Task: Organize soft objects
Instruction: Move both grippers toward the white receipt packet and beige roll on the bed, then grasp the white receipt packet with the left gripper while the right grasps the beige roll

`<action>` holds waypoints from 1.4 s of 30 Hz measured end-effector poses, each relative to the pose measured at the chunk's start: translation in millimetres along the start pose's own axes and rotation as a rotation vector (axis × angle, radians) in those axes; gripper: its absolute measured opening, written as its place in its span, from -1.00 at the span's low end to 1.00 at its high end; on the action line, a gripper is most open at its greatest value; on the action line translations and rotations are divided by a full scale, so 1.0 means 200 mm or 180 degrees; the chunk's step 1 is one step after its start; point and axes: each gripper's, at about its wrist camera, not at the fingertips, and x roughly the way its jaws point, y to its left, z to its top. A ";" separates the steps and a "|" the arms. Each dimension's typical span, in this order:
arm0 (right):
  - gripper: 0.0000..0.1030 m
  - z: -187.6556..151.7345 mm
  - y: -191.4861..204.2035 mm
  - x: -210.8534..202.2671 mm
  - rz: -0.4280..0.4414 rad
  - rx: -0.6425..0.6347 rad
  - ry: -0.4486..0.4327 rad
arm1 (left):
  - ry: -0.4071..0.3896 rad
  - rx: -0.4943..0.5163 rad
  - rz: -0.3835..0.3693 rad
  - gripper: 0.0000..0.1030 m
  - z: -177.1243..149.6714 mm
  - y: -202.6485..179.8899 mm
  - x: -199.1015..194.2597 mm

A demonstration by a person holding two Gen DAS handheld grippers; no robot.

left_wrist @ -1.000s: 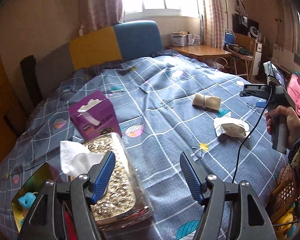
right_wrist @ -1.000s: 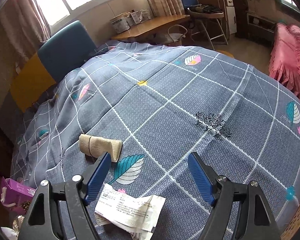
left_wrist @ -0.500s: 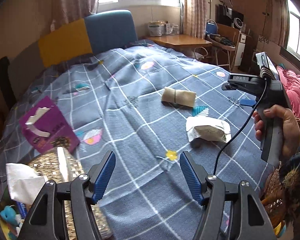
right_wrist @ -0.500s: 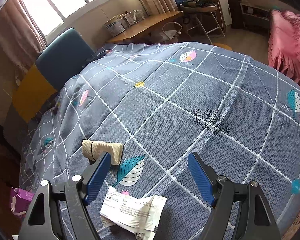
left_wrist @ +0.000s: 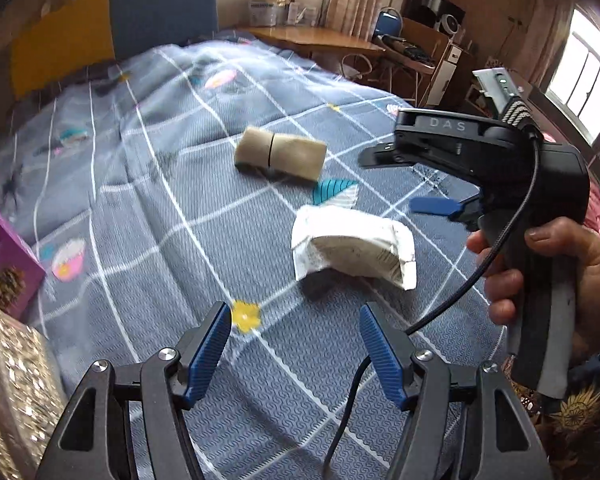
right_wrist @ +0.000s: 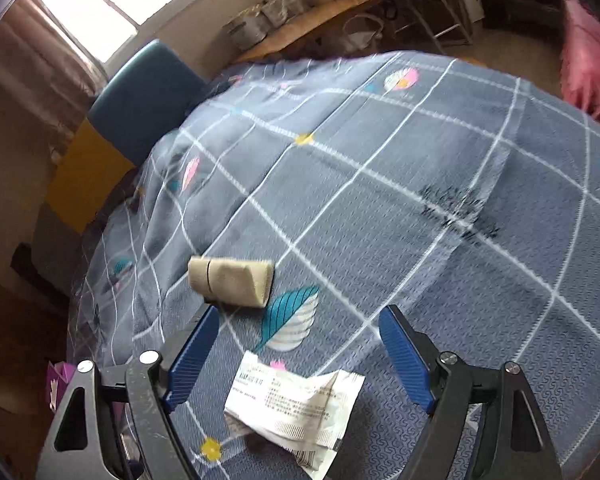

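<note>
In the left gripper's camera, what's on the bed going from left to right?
Purple box → beige rolled bundle → white packet → right gripper held in a hand.

Both grippers, left [left_wrist: 296, 344] & right [right_wrist: 298, 354], angled down, jaws apart, empty; right's just widening.

Daylight floods in through blown-out windows [right_wrist: 88, 12], leaving soft shadows under the white packet [left_wrist: 352, 246] on the bedspread [left_wrist: 160, 216]. Motion blur smears both views; fisheye bending darkens the corners.
</note>
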 end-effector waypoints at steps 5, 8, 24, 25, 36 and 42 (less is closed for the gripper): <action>0.68 -0.10 0.11 0.16 -0.0052 -0.0382 0.0551 | 0.0070 -0.0308 -0.0030 0.31 -0.05 0.12 0.02; 0.68 -0.15 0.17 0.18 0.0620 -0.0362 0.0872 | 0.0029 -0.0512 -0.0064 0.31 -0.07 0.20 -0.01; 0.67 -0.10 0.18 0.11 0.0561 -0.0256 0.0521 | 0.0046 -0.0382 0.0149 0.30 0.10 0.12 0.10; 0.67 -0.09 0.16 0.10 0.0541 -0.0218 0.0470 | 0.0066 -0.0353 0.0164 0.30 0.12 0.11 0.12; 0.67 -0.04 0.09 0.05 0.0429 -0.0101 0.0346 | 0.0377 -0.0138 0.0479 0.30 0.22 0.06 0.40; 0.66 -0.05 0.11 0.04 0.0193 -0.0283 0.0213 | 0.0327 -0.0093 0.0459 -0.20 0.19 0.08 0.44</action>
